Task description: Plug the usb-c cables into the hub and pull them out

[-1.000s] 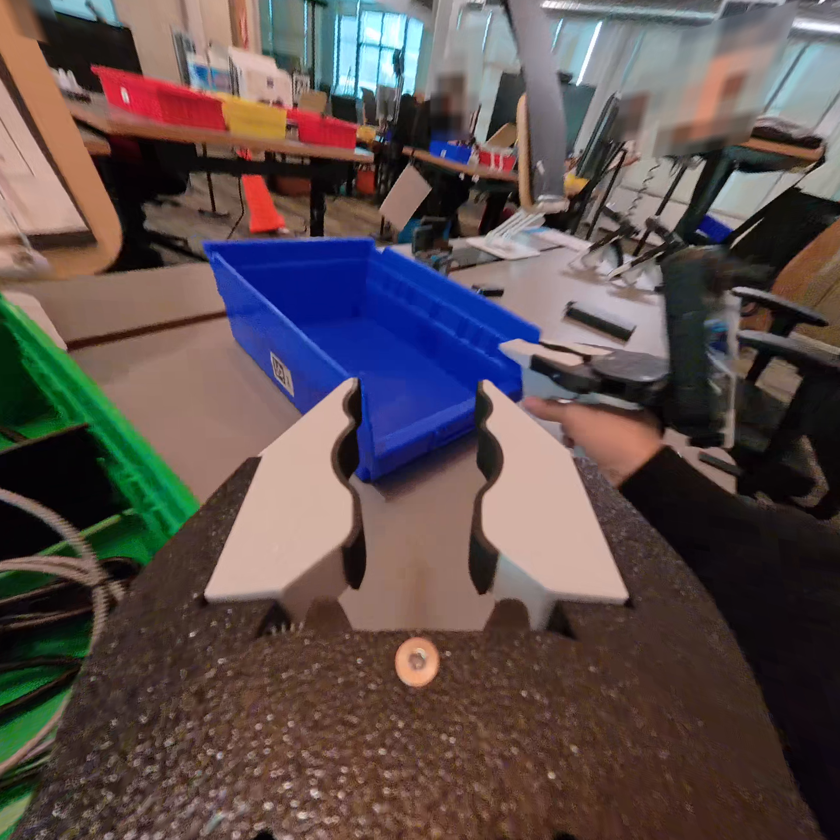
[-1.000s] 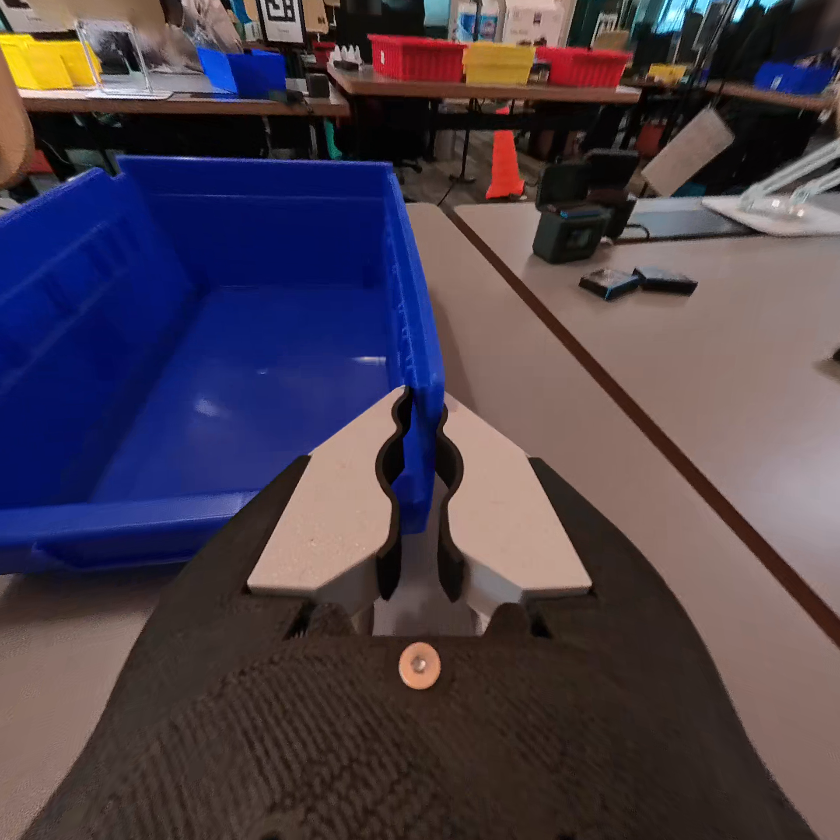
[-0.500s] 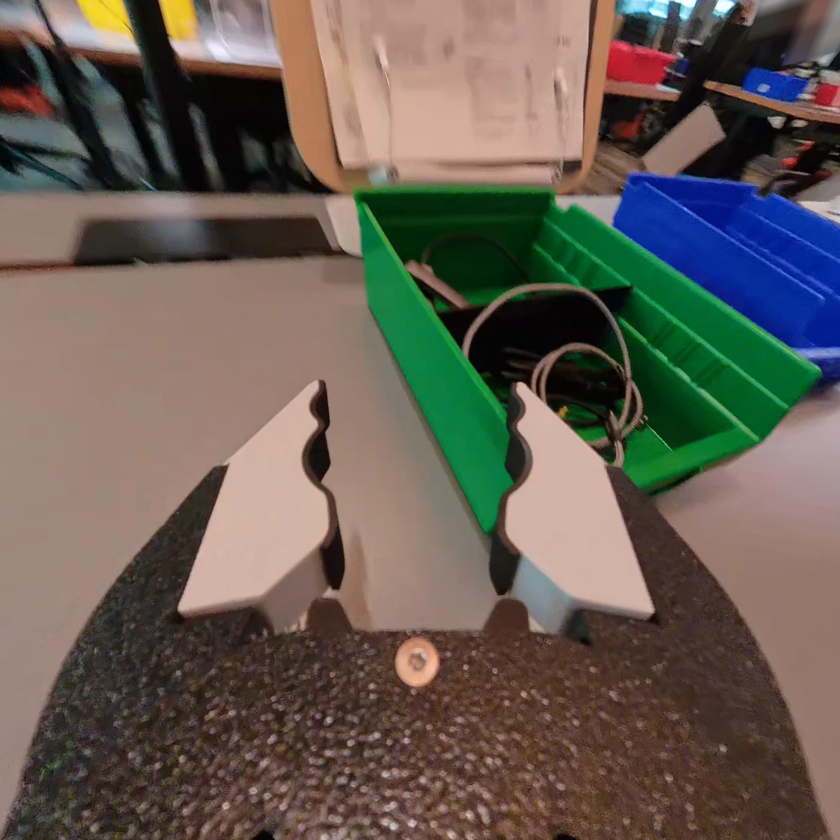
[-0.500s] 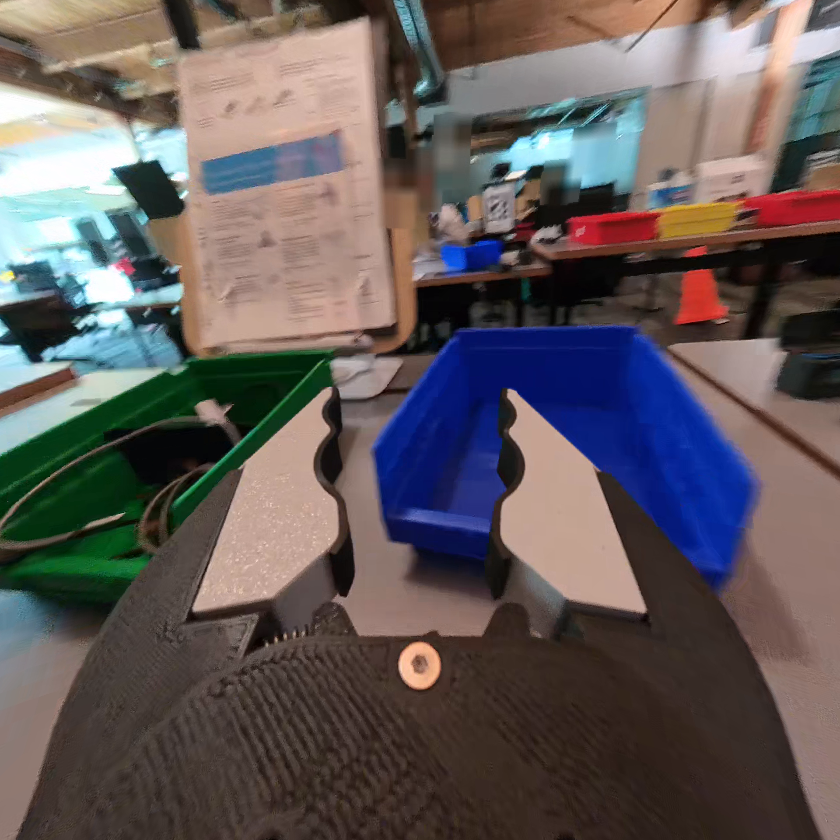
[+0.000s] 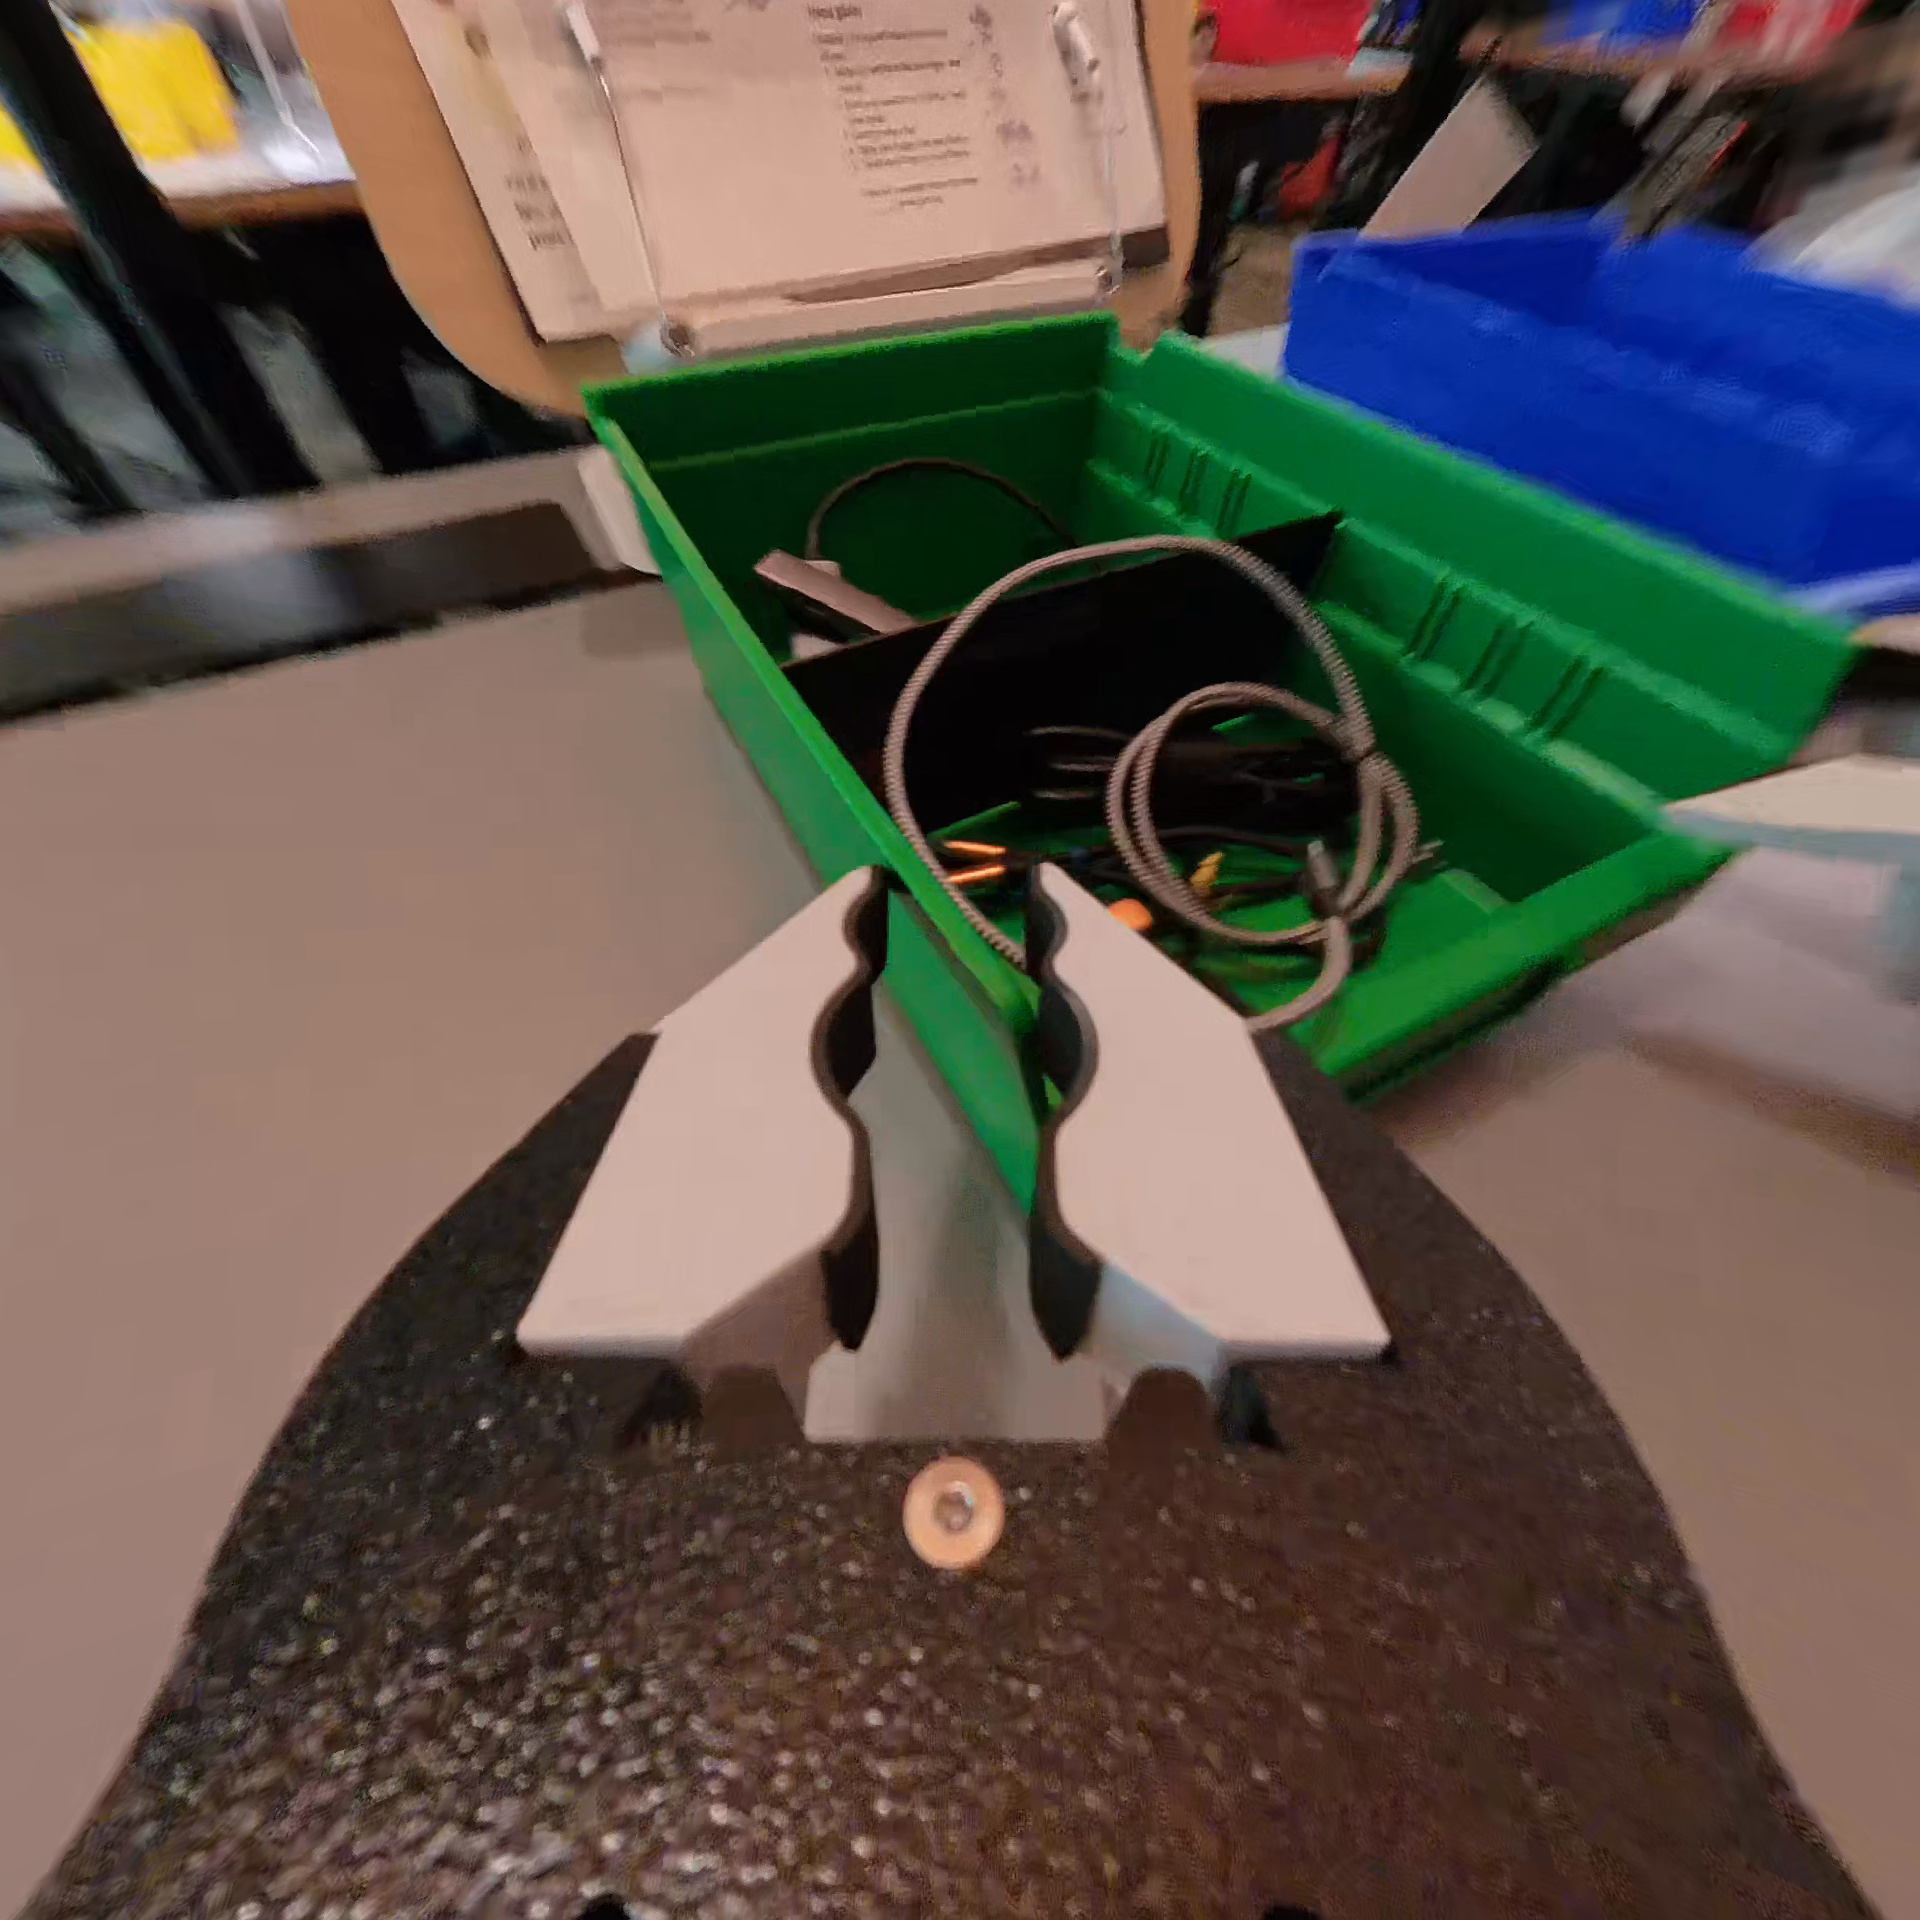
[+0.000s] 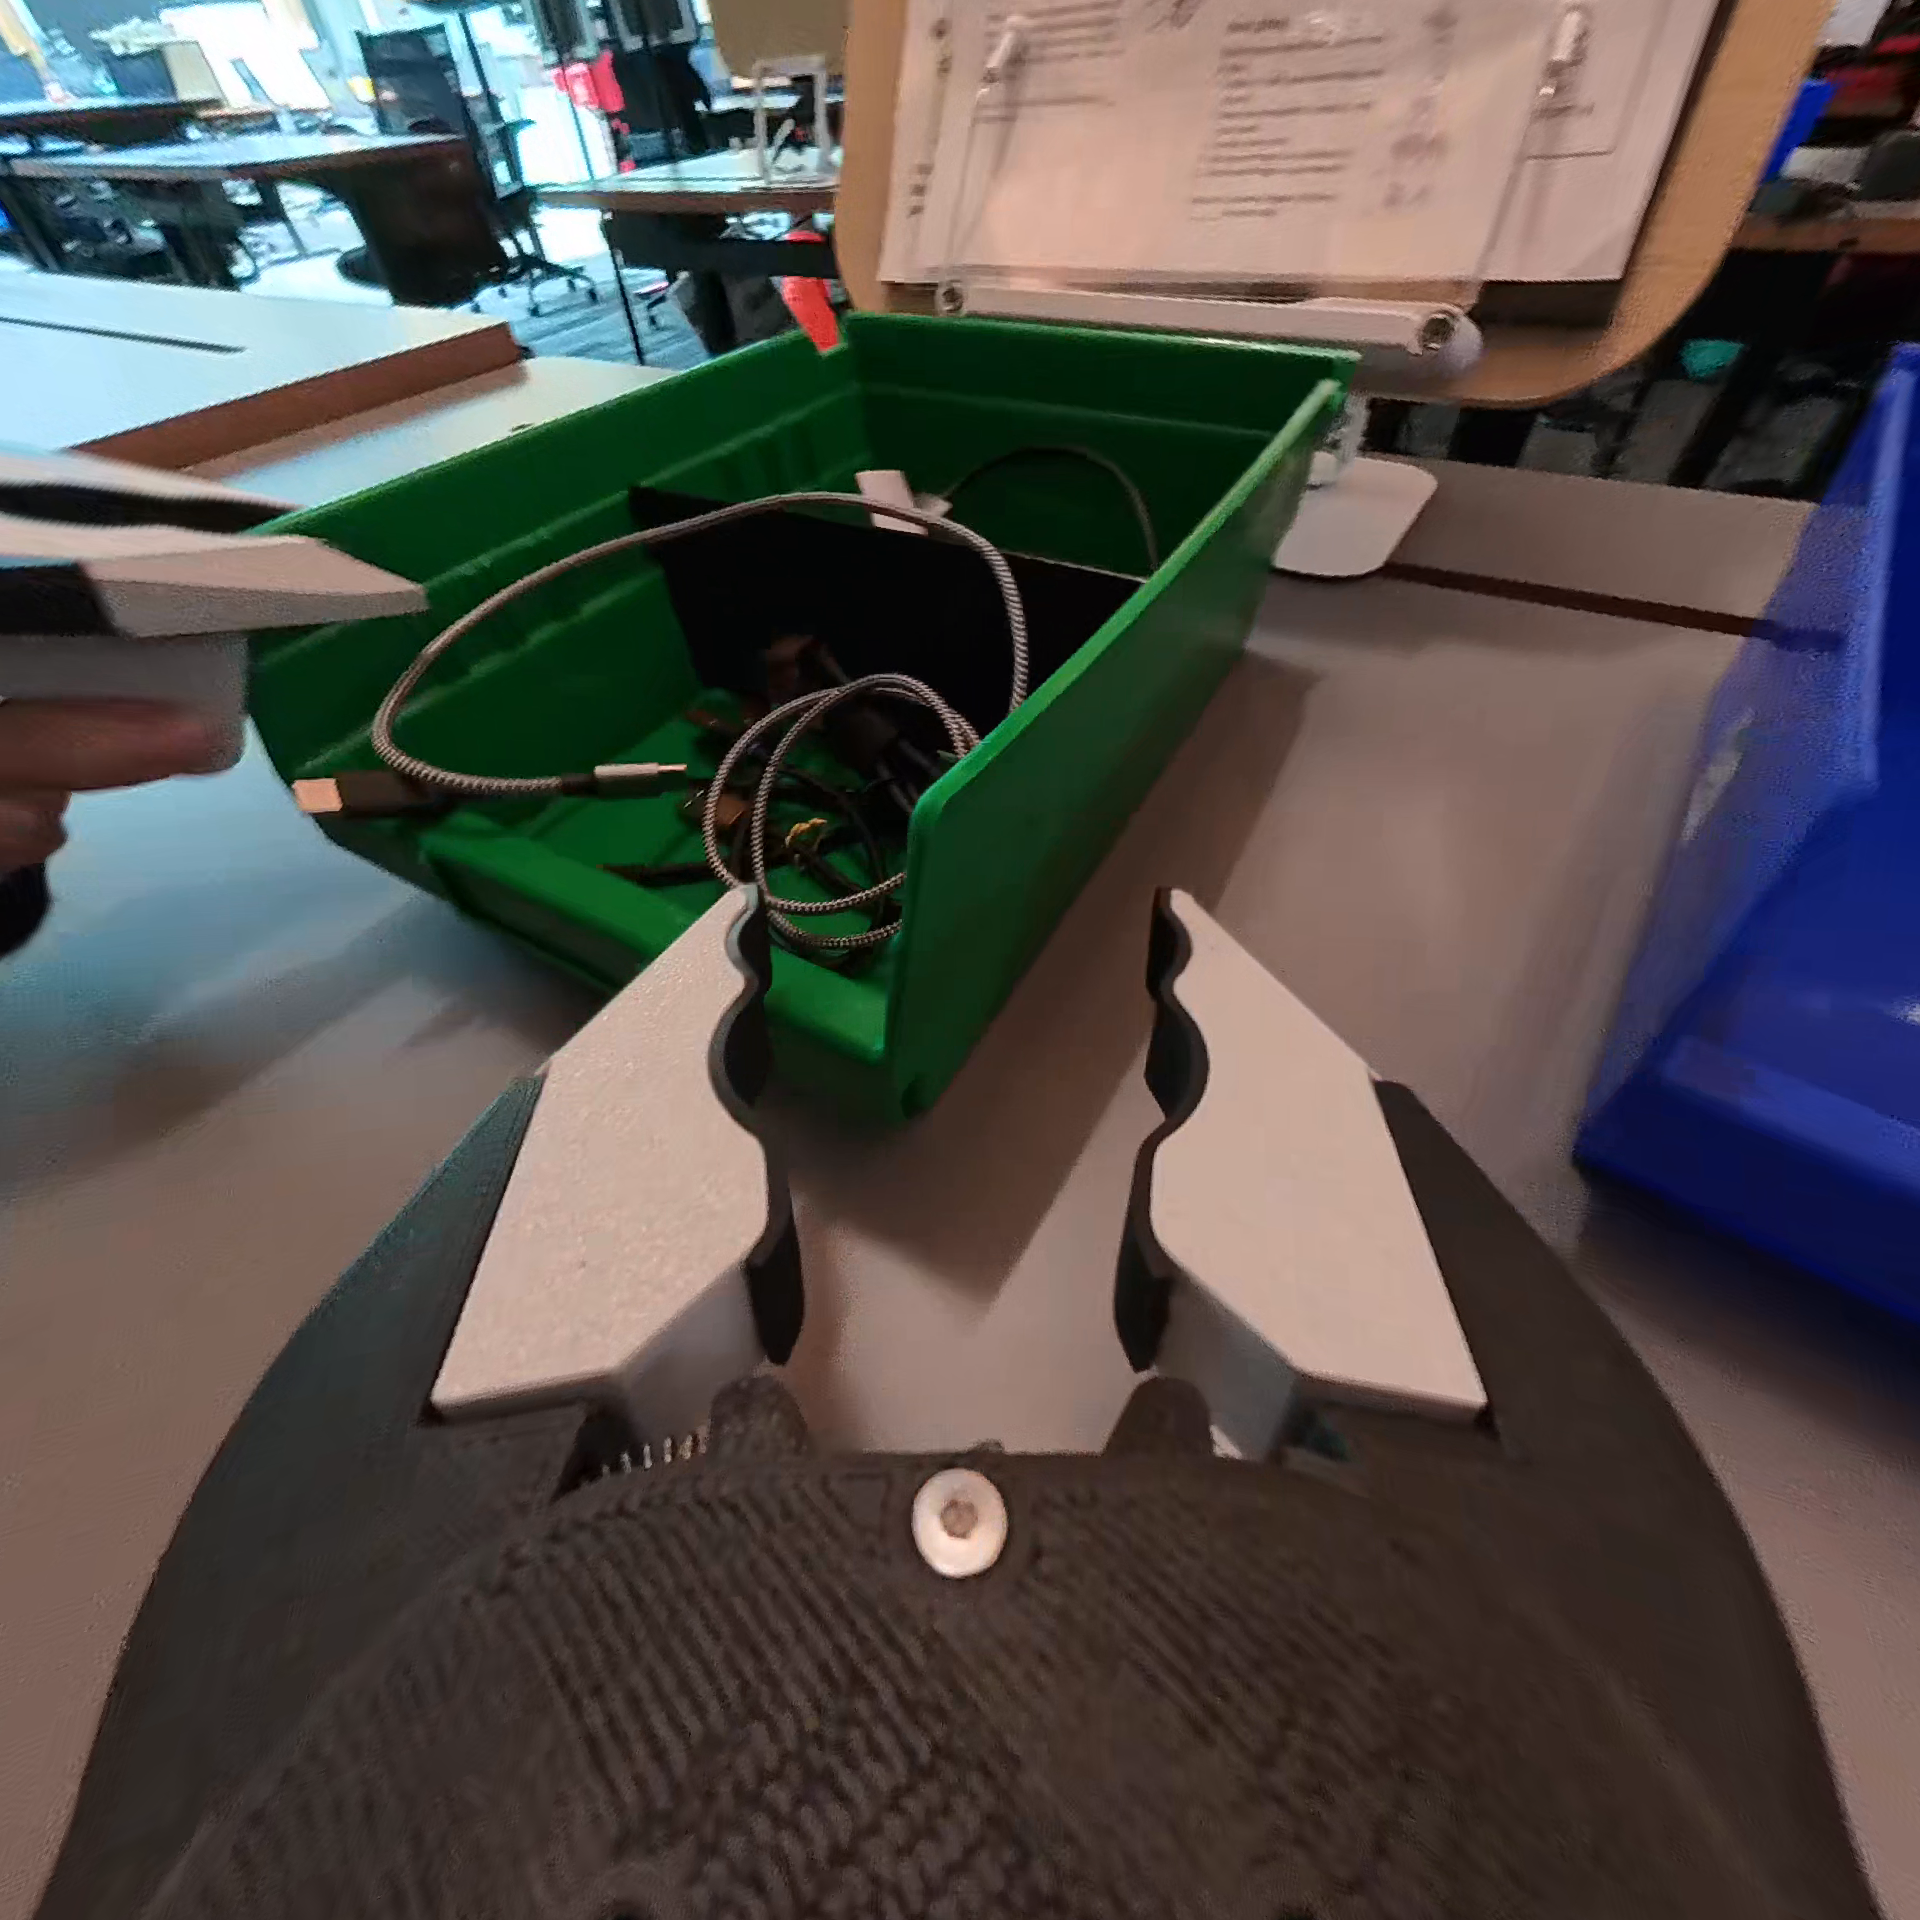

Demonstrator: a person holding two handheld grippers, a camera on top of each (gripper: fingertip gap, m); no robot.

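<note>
Left tool [image 5: 958, 914]: fingers part-spread w/ a clear gap, the green bin's [image 5: 1579, 686] near-left wall corner sits in that gap; whether the pads touch it, can't tell. Nothing clamped that I can confirm. Right tool [image 6: 954, 914]: fingers wide apart, empty, hovering over the grey counter [image 6: 1455, 790] just short of the bin's [image 6: 1039, 831] near-right corner. Green bin long axis runs away from both tools, open low end toward them. Black divider [image 5: 1049, 644] crosses it roughly mid-length. Near compartment, just ahead of the tools: braided grey usb-c cables [image 6: 831, 790] in a loose tangle w/ darker leads. One braided cable arcs up over the divider and back down; its long axis lies across the bin. In right wrist view, one plug [image 6: 644, 772] lies flat pointing toward the bin's right wall, a second connector end [image 6: 322, 795] pokes out over the low front lip, pointing left. Far compartment: a thin dark cable loop [image 5: 925, 499] and a flat grey slab, prob. the hub [image 5: 821, 592], tilted, long axis diagonal; ports not resolvable. Blue bin [image 6: 1787, 831] to the right of the green one, apart from it. Behind the bin, a clear stand holding a printed sheet [image 6: 1247, 135] on a tan board; text blurred. No brand marks legible on cables or bins. Left tool's finger also shows at the left edge of the right wrist view [image 6: 208, 592], beside the bin's left wall.
</note>
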